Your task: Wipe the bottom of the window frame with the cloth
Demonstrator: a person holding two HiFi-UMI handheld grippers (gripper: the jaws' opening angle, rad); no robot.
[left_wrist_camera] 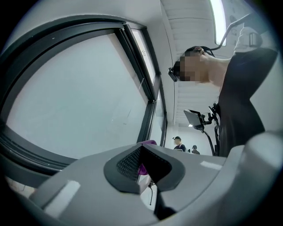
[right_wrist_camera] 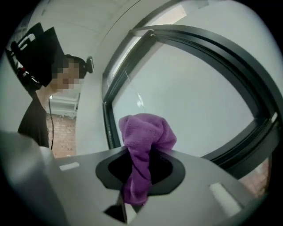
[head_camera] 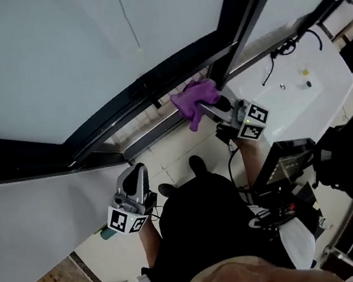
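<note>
Big dark metal window frame (head_camera: pixel 119 109), w/ bunched purple fabric cloth (head_camera: pixel 195 98) at its bottom rail, long axis pointing from right gripper (head_camera: pixel 209 106) toward the glass, jaws pinching it; left gripper (head_camera: pixel 136 176) well apart, jaws pressed together, nothing btwn.

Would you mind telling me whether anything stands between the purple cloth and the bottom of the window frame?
Nothing visible does. The right hand-held gripper holds the purple cloth right at the bottom window frame, beside the dark upright bar.
</note>
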